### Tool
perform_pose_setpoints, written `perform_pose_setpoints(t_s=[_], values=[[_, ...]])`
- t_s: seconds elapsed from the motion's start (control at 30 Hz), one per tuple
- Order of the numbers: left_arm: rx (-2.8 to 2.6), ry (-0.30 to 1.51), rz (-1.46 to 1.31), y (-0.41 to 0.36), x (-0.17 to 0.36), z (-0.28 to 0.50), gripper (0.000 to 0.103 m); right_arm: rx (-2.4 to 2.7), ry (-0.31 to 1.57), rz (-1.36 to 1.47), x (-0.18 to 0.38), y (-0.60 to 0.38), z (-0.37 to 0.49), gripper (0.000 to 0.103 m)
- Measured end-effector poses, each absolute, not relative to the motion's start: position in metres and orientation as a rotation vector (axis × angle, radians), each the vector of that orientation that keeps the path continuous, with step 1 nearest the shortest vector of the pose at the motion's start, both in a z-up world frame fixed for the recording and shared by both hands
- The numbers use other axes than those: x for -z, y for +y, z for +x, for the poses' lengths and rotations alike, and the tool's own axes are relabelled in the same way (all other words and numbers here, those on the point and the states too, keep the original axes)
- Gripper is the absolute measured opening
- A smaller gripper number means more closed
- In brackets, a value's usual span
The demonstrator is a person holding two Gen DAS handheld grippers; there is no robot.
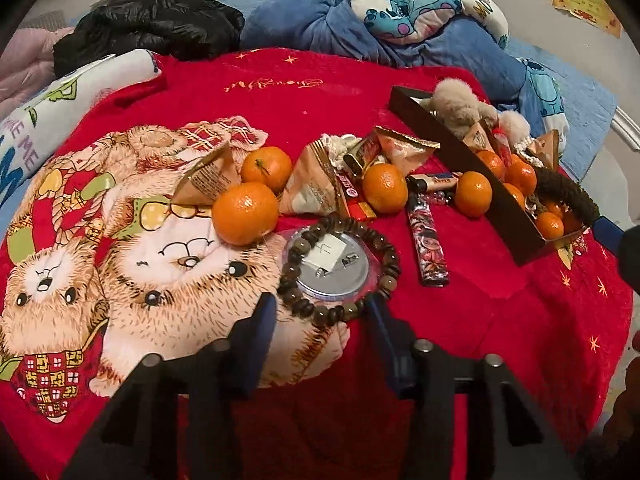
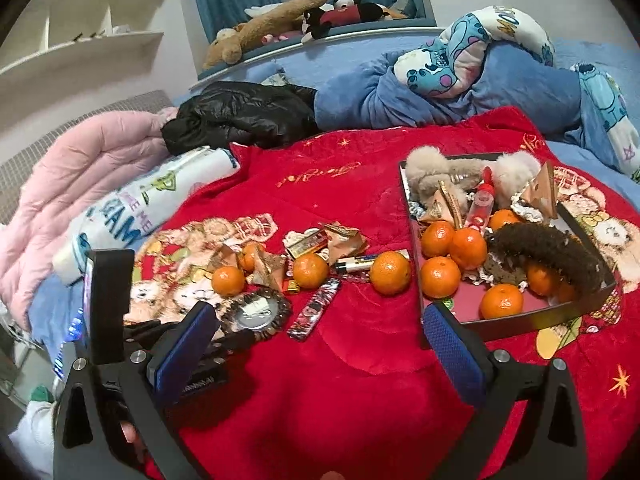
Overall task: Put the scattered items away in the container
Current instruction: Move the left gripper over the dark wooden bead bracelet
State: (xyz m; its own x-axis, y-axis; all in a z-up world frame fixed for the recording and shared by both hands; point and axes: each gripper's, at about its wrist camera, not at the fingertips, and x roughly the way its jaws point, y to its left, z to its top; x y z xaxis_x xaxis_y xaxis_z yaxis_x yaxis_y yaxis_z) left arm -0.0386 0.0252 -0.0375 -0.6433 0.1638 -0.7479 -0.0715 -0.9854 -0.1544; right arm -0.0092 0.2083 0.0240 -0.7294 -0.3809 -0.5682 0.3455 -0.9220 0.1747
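Observation:
A dark box (image 1: 448, 140) (image 2: 512, 322) on the red blanket holds several mandarins, plush items, a brown fuzzy band (image 2: 552, 248) and snack packets. Loose on the blanket lie mandarins (image 1: 245, 213) (image 2: 390, 273), triangular snack packets (image 1: 312, 184), a patterned lighter (image 1: 428, 248) (image 2: 314, 312), and a wooden bead bracelet (image 1: 340, 268) (image 2: 256, 314) around a round mirror badge (image 1: 332, 264). My left gripper (image 1: 322, 312) is open, low over the bracelet's near edge. My right gripper (image 2: 320, 320) is open and empty, above the blanket between the lighter and the box.
A black jacket (image 2: 240, 116), a pink quilt (image 2: 80, 184), a blue cartoon duvet (image 2: 460, 76) and a white printed cloth (image 1: 60, 108) lie around the red blanket (image 2: 340, 380). White shelves (image 2: 80, 36) stand at the left. Plush toys (image 2: 288, 16) sit on the headboard.

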Motion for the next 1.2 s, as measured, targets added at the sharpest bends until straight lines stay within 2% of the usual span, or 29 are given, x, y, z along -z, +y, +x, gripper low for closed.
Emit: perform_pose_setpoints(t_s=[0.17, 0.6, 0.67, 0.8, 0.93, 1.0, 1.2], values=[[-2.720, -0.097, -1.263, 0.033, 0.039, -0.036, 0.040, 2.598, -0.123, 0.876, -0.024, 0.213, -0.012, 0.103], [-2.707, -0.139, -1.263, 0.028, 0.045, -0.032, 0.039, 2.570, -0.141, 0.888, -0.023, 0.209, -0.013, 0.103], [-2.714, -0.136, -1.250, 0.028, 0.044, -0.031, 0.033, 2.549, -0.163, 0.879, -0.025, 0.210, -0.012, 0.103], [-2.715, -0.126, -1.232, 0.031, 0.043, -0.030, 0.014, 2.553, -0.163, 0.846, -0.030, 0.211, -0.007, 0.103], [-2.713, -0.142, -1.219, 0.030, 0.041, -0.027, 0.010, 2.551, -0.153, 0.837, -0.029, 0.209, -0.004, 0.103], [-2.711, -0.146, -1.209, 0.031, 0.039, -0.026, 0.001, 2.550, -0.144, 0.842, -0.028, 0.208, -0.004, 0.103], [-2.716, -0.139, -1.199, 0.030, 0.037, -0.024, 0.001, 2.540, -0.154, 0.841, -0.027, 0.210, -0.004, 0.103]])
